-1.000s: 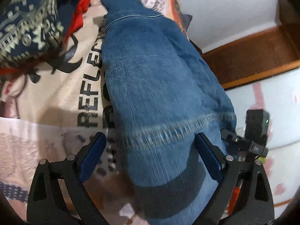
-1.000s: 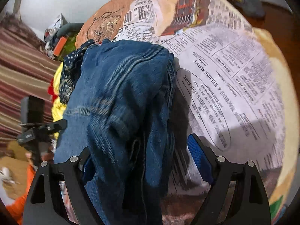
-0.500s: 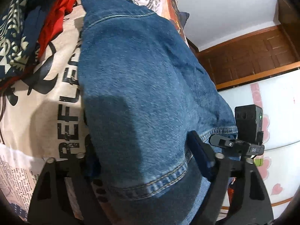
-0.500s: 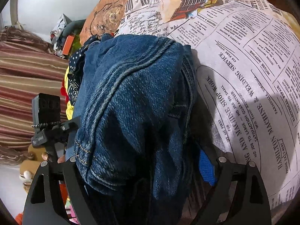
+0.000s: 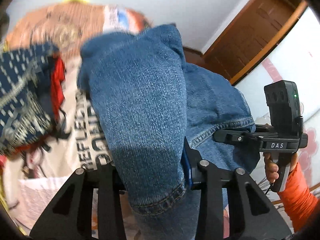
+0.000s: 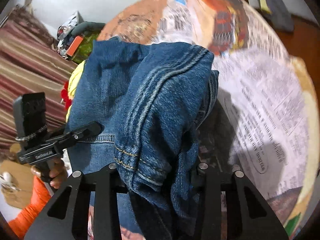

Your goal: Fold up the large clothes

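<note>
Newsprint-patterned bedding point(image 6: 270, 104) is lying beneath blue jeans point(image 5: 144, 104), whose hems both the left gripper point(image 5: 152, 178) and right gripper point(image 6: 158, 172) are pinching tightly.

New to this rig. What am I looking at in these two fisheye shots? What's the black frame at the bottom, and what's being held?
There is no robot here: a person holds one hand-held gripper in each hand, with a fisheye camera on each looking forward along its two fingers. The black frame at the bottom of each picture is that gripper's own body.

In the left wrist view, the left hand-held gripper is shut on a hemmed edge of the jeans. The right hand-held gripper grips another bunch of the same jeans. Each view also shows the other tool from the side.

Underneath lies a newspaper-print bedsheet; a pile of other clothes sits beside the jeans.
</note>
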Action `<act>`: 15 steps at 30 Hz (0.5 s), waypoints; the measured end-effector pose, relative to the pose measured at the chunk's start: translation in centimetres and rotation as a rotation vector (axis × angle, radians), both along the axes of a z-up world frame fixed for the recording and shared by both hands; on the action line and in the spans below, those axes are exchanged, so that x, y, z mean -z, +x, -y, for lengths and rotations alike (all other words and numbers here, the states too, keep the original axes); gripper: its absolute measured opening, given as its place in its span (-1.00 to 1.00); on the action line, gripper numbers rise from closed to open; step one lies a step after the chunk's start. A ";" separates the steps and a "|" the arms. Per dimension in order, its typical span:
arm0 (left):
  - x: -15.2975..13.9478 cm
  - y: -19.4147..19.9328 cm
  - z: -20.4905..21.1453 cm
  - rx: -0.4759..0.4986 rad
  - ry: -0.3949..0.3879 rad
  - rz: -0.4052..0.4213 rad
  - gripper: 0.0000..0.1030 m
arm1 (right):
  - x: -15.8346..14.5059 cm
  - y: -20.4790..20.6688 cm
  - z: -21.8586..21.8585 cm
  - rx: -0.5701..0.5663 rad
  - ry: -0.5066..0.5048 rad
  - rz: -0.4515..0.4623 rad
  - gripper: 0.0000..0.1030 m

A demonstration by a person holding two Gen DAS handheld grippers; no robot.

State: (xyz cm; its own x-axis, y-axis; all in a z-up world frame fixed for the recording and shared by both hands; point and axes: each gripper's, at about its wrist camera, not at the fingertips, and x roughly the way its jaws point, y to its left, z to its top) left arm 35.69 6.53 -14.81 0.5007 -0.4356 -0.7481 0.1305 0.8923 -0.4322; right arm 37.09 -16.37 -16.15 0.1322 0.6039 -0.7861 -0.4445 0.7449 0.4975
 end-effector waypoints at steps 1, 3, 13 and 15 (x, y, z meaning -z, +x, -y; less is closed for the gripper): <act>-0.8 -0.6 -0.7 -0.002 -0.007 0.016 -0.29 | -1.1 -0.3 -0.3 -0.001 0.001 0.030 -0.33; -3.0 -1.0 -2.0 -0.015 -0.030 0.057 -0.29 | -2.9 -0.7 -0.8 0.009 0.020 0.063 -0.34; -11.0 -3.3 -9.6 -0.127 -0.039 0.218 -0.29 | -9.7 -0.4 -8.2 -0.009 0.118 0.235 -0.34; -11.9 -3.2 -11.5 -0.150 -0.025 0.226 -0.29 | -9.9 0.1 -9.6 -0.016 0.143 0.234 -0.34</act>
